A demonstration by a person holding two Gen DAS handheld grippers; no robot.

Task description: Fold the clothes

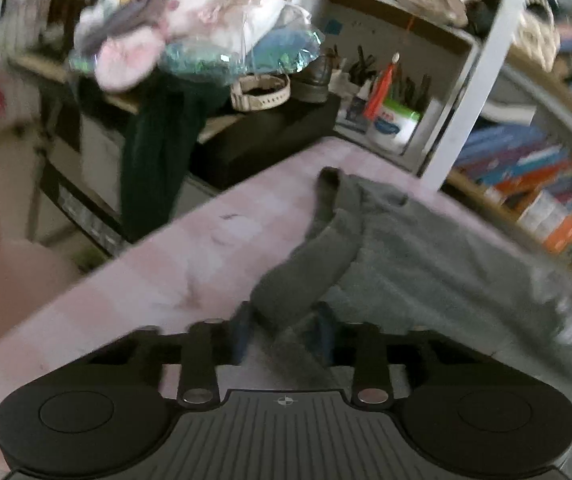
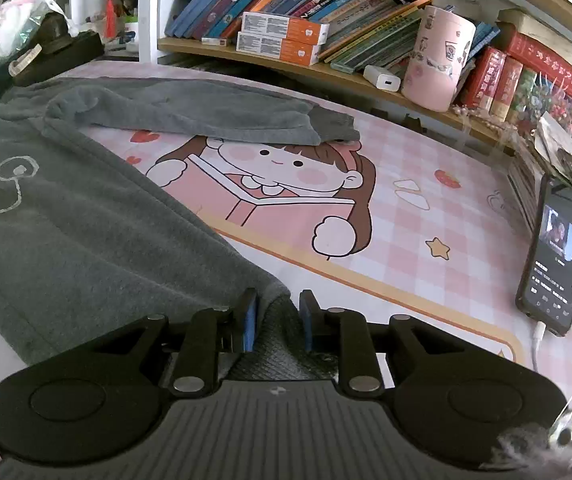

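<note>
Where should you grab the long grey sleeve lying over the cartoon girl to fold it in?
Probably the darker cuff at the end of the sleeve, coming from the right, the mat's open side. The cuff is the free tip, lying flat, so pinching there lets the whole sleeve swing back over the grey sweater.

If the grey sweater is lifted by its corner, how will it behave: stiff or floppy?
Probably floppy: the grey sweater lies limp on the pink mat, and its sleeve already bends and drapes. The fleecy surface looks grippy rather than slippery, so the right tool, which has the hem corner between its pads, should hold it. The rest would likely hang and drag.
</note>
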